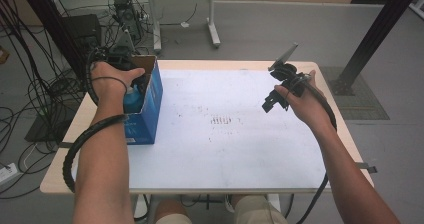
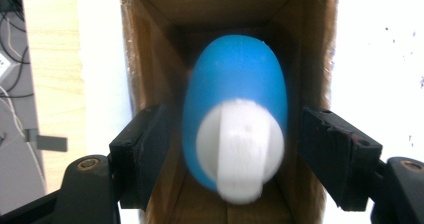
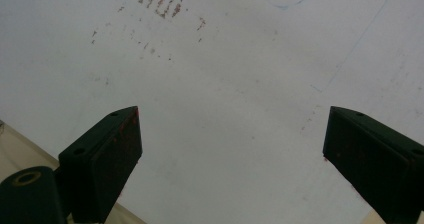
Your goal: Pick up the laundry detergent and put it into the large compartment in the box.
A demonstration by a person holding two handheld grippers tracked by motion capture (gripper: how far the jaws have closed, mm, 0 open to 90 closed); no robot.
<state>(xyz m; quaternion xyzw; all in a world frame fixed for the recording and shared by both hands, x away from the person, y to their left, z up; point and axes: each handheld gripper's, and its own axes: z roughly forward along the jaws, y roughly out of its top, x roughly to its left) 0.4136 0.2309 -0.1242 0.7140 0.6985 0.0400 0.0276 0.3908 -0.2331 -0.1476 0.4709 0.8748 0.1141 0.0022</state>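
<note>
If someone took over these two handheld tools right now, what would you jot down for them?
Left hand-held gripper: over the open blue cardboard box, jaws open on either side of the blue bottle with a white cap, with a gap on both sides, so no grip.
Right hand-held gripper: open, holding nothing, above the white table top.
Done: the bottle is inside the box.
Left: whether it is being dropped in or fetched out cannot be told; either grip it or draw the left hand-held gripper away.
</note>
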